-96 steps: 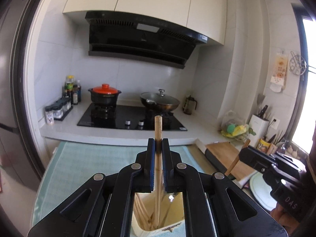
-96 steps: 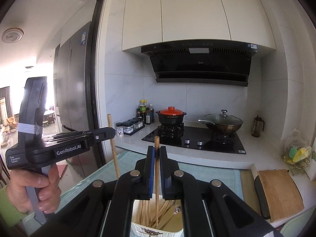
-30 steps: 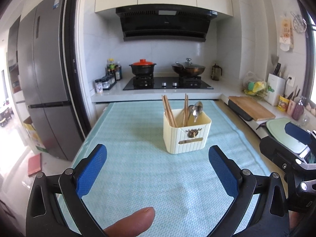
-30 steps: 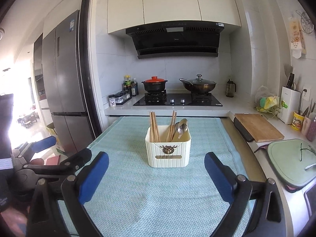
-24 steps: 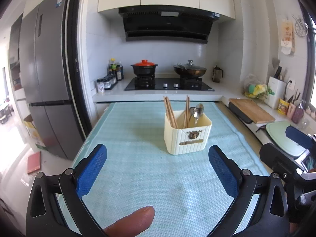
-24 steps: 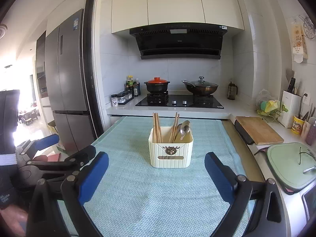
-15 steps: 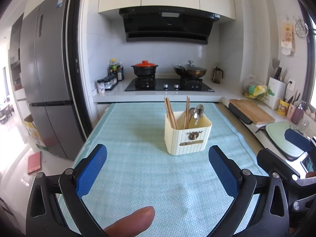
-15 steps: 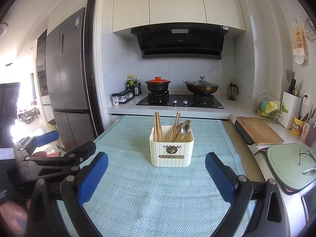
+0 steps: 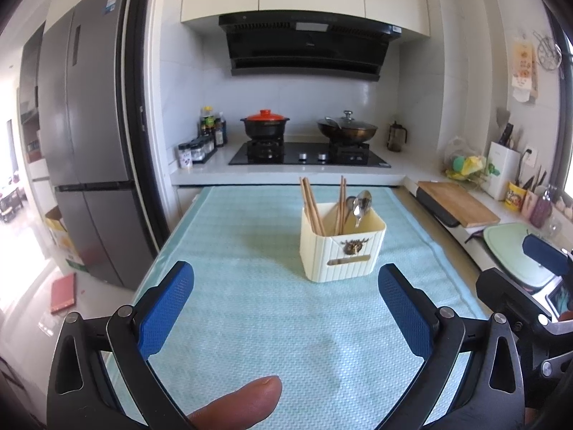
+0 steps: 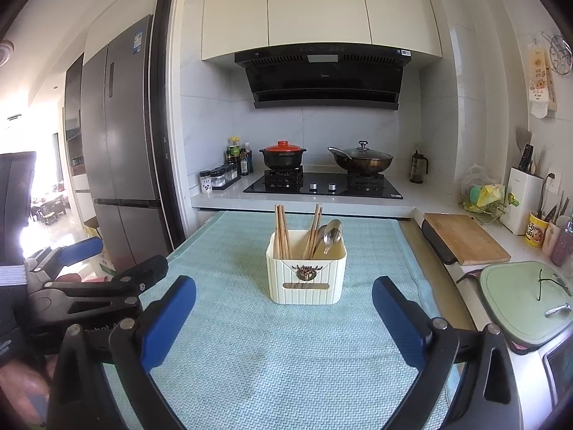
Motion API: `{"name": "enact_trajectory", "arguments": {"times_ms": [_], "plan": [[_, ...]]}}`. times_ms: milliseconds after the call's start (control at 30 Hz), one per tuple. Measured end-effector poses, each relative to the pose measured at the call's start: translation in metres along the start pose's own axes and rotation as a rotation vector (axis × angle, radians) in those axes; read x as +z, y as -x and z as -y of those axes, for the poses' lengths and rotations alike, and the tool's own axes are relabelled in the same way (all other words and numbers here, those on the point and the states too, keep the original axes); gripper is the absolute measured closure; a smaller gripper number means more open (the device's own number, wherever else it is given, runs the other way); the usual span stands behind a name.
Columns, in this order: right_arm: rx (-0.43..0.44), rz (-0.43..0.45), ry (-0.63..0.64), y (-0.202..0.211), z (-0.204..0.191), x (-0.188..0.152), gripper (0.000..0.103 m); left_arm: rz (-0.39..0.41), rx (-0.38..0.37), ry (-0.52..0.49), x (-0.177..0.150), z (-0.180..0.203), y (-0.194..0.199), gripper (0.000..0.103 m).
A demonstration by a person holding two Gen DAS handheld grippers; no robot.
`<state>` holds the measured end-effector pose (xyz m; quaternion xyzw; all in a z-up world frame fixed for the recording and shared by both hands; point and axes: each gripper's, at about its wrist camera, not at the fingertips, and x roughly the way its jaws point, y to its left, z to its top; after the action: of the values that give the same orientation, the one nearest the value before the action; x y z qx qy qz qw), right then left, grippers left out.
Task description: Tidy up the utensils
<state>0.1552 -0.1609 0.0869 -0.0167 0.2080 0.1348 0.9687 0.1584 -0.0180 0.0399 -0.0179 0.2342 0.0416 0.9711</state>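
Left gripper: jaws spread wide with nothing between them; the blue pads stand far apart over the mat.
Right gripper: jaws likewise spread wide and empty; it also shows at the right edge of the left wrist view.
Holder: a cream ribbed box ahead of the left jaws and a little toward the right pad, well apart from both pads; in the right wrist view it sits ahead of the gap, close to centre. It stands upright on the mat, its decorated face turned toward the jaws.
Chopsticks: two bundles stand in the holder with their long axes near vertical, ends pointing up past the rim. The left bundle leans slightly left at the top; the other bundle rises almost straight in the left wrist view and tilts a little right in the right wrist view.
Spoons: metal, bowls up, handles down inside the holder, just right of the second bundle.
Mat: pale teal and textured, spread under the holder and both pairs of jaws.
Fingertip: shows at the bottom edge of the left wrist view, below the gap.
Stove: beyond the holder, carrying a red-lidded pot and a lidded wok.
Cutting board: wooden, on the counter right of the mat.
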Motion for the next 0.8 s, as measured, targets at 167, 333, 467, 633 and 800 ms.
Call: {"name": "enact_trajectory", "arguments": {"times_ms": [167, 333, 467, 633, 800], "plan": [[0.0, 0.0, 0.001, 0.0005, -0.0006, 0.0, 0.002, -0.01, 0.008, 0.012, 0.0011, -0.0037, -0.0025, 0.0], [-0.002, 0.003, 0.002, 0.0004, 0.0, 0.0004, 0.002, -0.012, 0.017, 0.017, 0.0006, -0.006, -0.0034, 0.0], [-0.001, 0.003, 0.003, 0.0008, -0.0002, -0.0001, 0.002, -0.013, 0.02, 0.015, -0.0002, -0.0057, -0.0034, 0.0], [-0.002, 0.002, 0.003, 0.0013, 0.0, -0.0001, 0.002, -0.009, 0.029, -0.006, -0.0012, -0.0036, -0.0032, 0.0], [-0.002, 0.0, 0.003, 0.0014, 0.0004, -0.0005, 0.002, -0.01, 0.031, -0.005, -0.0016, -0.0048, -0.0019, 0.0]]}}
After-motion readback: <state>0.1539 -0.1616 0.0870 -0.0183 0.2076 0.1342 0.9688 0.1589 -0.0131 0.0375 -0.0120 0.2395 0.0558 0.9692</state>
